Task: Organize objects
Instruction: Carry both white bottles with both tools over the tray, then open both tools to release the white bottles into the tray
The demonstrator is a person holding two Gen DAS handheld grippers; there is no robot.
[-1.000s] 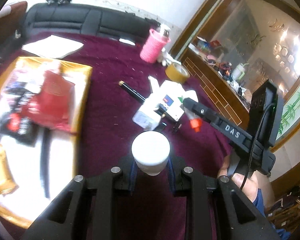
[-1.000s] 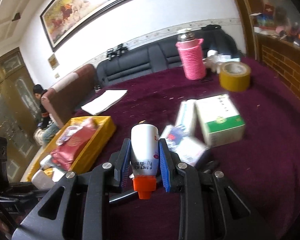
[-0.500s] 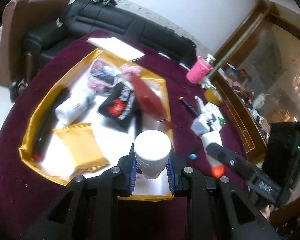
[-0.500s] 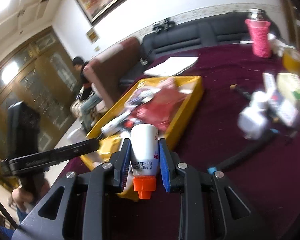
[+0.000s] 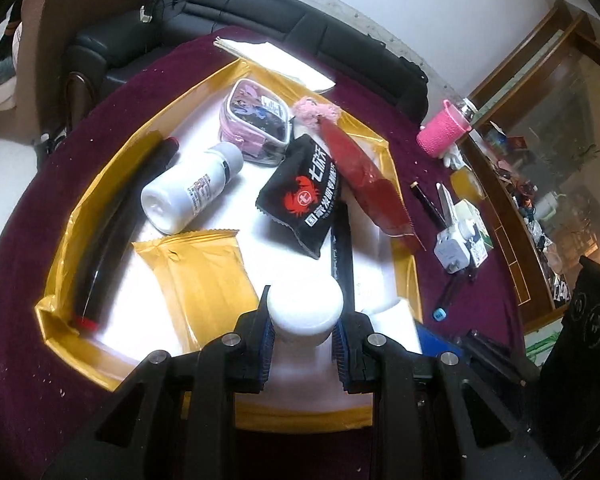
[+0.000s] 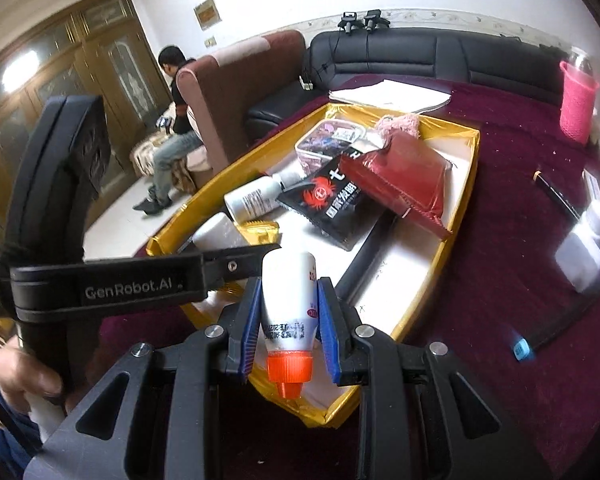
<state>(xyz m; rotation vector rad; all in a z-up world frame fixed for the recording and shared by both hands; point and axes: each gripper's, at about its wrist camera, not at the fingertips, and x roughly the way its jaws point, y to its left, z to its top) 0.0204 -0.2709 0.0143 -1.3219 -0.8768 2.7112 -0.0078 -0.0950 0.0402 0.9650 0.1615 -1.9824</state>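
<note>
My left gripper (image 5: 303, 314) is shut on a white round-bottomed bottle (image 5: 305, 306) and hangs over the near end of the gold tray (image 5: 100, 176). Pointing toward the lens is the orange cap of a small white bottle (image 6: 288, 304), and my right gripper (image 6: 290, 286) is shut on it above the tray's (image 6: 462, 204) near corner. In the right wrist view the left gripper's finger (image 6: 140, 280) crosses just left of that bottle. The tray holds a white bottle (image 5: 188, 192), a gold packet (image 5: 204, 276), a black packet (image 5: 304, 196), a red packet (image 5: 364, 184) and a pink pouch (image 5: 256, 124).
Right of the tray on the maroon cloth lie a white adapter (image 5: 454, 252), a green-white box (image 5: 478, 228), pens, yellow tape (image 5: 466, 184) and a pink flask (image 5: 442, 134). White paper (image 5: 276, 60) lies beyond the tray. A person (image 6: 172, 120) sits by the sofa.
Both grippers swung left, away from the loose items on the cloth, and now hang lower over the tray. Each still grips its bottle.
</note>
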